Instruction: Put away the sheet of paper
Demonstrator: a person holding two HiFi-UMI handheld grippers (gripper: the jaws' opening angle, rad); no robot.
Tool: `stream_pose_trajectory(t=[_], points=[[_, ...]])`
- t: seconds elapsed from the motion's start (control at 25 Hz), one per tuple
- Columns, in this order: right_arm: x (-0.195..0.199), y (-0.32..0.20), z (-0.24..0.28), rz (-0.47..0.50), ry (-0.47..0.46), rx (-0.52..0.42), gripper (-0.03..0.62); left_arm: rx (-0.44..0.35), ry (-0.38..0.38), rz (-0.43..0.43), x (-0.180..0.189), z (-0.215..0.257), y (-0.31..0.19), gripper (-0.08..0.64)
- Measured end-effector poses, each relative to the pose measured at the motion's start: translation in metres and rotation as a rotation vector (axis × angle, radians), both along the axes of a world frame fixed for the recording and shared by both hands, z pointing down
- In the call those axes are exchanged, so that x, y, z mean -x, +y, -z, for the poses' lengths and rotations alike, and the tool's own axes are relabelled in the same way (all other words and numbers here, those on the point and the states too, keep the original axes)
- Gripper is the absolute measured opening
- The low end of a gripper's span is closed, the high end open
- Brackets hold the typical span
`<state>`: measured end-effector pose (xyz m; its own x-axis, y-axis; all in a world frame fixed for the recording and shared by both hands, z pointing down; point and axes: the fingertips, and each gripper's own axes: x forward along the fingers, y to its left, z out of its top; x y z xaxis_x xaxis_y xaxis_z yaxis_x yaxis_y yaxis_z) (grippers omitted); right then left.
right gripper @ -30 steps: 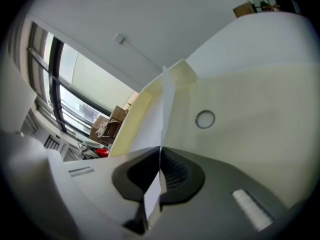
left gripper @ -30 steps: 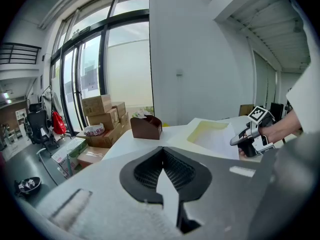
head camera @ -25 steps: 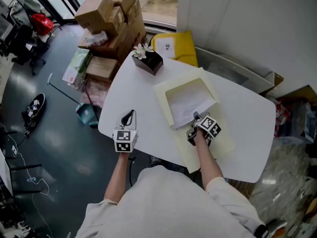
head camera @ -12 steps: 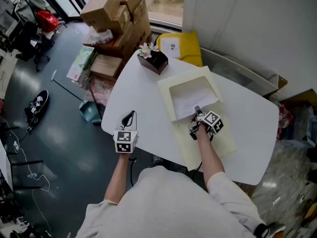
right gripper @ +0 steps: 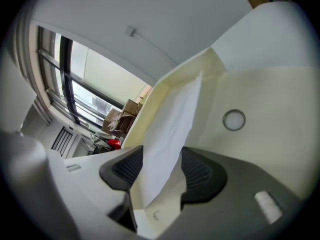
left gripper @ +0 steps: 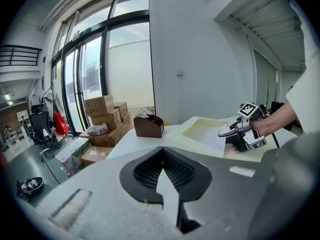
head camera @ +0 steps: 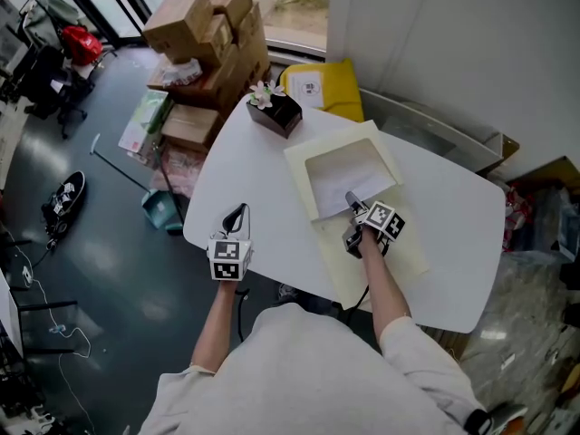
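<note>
1. Step: release. The sheet of paper (head camera: 340, 181) lies inside the tray half of the cream document case (head camera: 304, 152), near edge up against the case's near wall.
2. Right gripper (head camera: 353, 202) sits at the near wall of the case. Its jaws are opening. In the right gripper view the sheet's edge (right gripper: 172, 134) still stands between them, but neither pad presses on it. So it's let go, not gripped.
3. Left gripper (head camera: 235, 217) is well left of the case, at the table (head camera: 245, 170) edge, jaws closed together on nothing. Idle.
4. Next, my read: back the right gripper straight out from the case so the pads don't drag the sheet along. Then fold the flat flap (head camera: 399, 252) over the tray and press it home on the snap button (right gripper: 234, 119). Risk: the sheet's raised edge catches under the flap.
5. Count: 1 sheet, 1 case, 1 snap visible, 2 grippers.
6. Other stuff, all beyond the case's far side: 1 brown holder with flowers (head camera: 275, 109), 1 yellow parcel (head camera: 317, 84), a stack of cardboard boxes (head camera: 208, 25). Box count unclear.
</note>
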<state>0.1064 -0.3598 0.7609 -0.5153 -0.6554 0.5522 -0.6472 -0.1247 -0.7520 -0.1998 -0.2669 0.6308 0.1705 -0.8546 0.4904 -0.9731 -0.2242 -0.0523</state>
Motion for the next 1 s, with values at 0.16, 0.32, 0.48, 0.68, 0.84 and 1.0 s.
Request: stream_pose_trajectory(t=[0.16, 0.32, 0.48, 0.68, 0.84, 1.0], points=[[0.004, 0.012, 0.0, 0.124, 0.14, -0.019, 0.261, -0.01, -0.001, -0.02, -0.006, 0.0, 0.001, 0.005], [0.0, 0.021, 0.009, 0.237, 0.367, -0.082, 0.262, -0.014, 0.017, -0.036, -0.013, 0.005, 0.001, 0.005], [-0.006, 0.029, 0.023, 0.288, 0.516, -0.166, 0.244, -0.027, 0.025, -0.058, -0.02, 0.008, 0.003, 0.005], [-0.012, 0.039, 0.04, 0.33, 0.616, -0.251, 0.194, -0.045, 0.027, -0.091, -0.03, 0.011, 0.003, 0.005], [-0.02, 0.048, 0.052, 0.332, 0.69, -0.3, 0.133, -0.045, 0.045, -0.116, -0.042, 0.013, 0.003, 0.005], [-0.037, 0.058, 0.065, 0.29, 0.741, -0.329, 0.047, -0.05, 0.049, -0.139, -0.051, 0.013, 0.002, 0.005]])
